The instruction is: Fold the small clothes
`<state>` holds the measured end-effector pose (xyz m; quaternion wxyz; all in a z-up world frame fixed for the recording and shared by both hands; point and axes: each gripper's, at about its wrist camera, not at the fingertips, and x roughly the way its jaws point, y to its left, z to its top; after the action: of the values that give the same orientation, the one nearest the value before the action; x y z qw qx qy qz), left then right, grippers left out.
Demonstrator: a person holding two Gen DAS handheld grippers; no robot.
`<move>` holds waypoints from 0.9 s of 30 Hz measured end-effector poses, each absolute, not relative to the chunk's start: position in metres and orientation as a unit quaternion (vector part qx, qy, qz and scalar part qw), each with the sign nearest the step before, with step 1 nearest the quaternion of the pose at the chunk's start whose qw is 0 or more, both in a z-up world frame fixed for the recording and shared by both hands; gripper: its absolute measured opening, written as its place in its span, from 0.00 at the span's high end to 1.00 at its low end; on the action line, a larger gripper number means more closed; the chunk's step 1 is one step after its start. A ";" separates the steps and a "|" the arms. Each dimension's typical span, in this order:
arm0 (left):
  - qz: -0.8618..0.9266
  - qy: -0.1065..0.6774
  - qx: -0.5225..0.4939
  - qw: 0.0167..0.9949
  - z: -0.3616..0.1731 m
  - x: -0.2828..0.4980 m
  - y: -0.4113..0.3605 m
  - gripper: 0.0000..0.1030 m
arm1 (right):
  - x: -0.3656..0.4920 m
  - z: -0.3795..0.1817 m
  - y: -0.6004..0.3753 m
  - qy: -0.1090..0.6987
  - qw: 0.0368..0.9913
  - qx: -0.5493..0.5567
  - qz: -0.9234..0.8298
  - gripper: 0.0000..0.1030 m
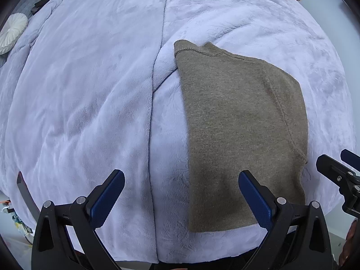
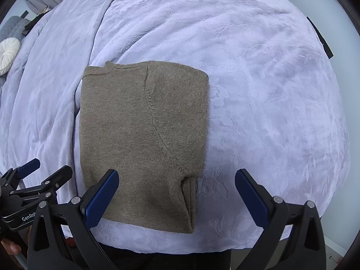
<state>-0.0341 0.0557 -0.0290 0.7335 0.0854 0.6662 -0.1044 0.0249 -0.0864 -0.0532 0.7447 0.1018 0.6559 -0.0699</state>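
I hold a claw in each hand above a bed covered by a pale lilac blanket (image 2: 258, 72). My left claw (image 1: 181, 191) is spread wide and grips nothing; my right claw (image 2: 176, 190) is just as wide and also empty. The top (image 2: 144, 135), a small olive-brown knit, lies flat on the blanket, already folded into a tall rectangle with its neckline at the far end and a sleeve seam curving down its right half. Its near hem sits just under my claws. I judge the next fold runs from hem to neckline: I should pinch both near corners together, catching every layer, lift evenly, and lay the hem square on the far edge. The only readable writing is "GenRob", cut off, on the left claw's body as seen from the right camera.
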 end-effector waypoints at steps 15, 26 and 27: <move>-0.103 0.667 0.087 0.733 -0.030 -0.036 0.055 0.02 | 0.025 -0.053 -0.087 0.656 0.745 0.104 -0.069 0.00; -0.103 0.667 0.088 0.732 -0.029 -0.036 0.055 0.02 | 0.024 -0.054 -0.087 0.656 0.745 0.105 -0.069 0.00; -0.102 0.667 0.088 0.732 -0.029 -0.036 0.054 0.02 | 0.024 -0.054 -0.087 0.656 0.745 0.105 -0.068 0.00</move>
<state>-0.0365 0.0544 -0.0290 0.7324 0.0876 0.6674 -0.1024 0.0239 -0.0867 -0.0537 0.7445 0.1051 0.6557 -0.0684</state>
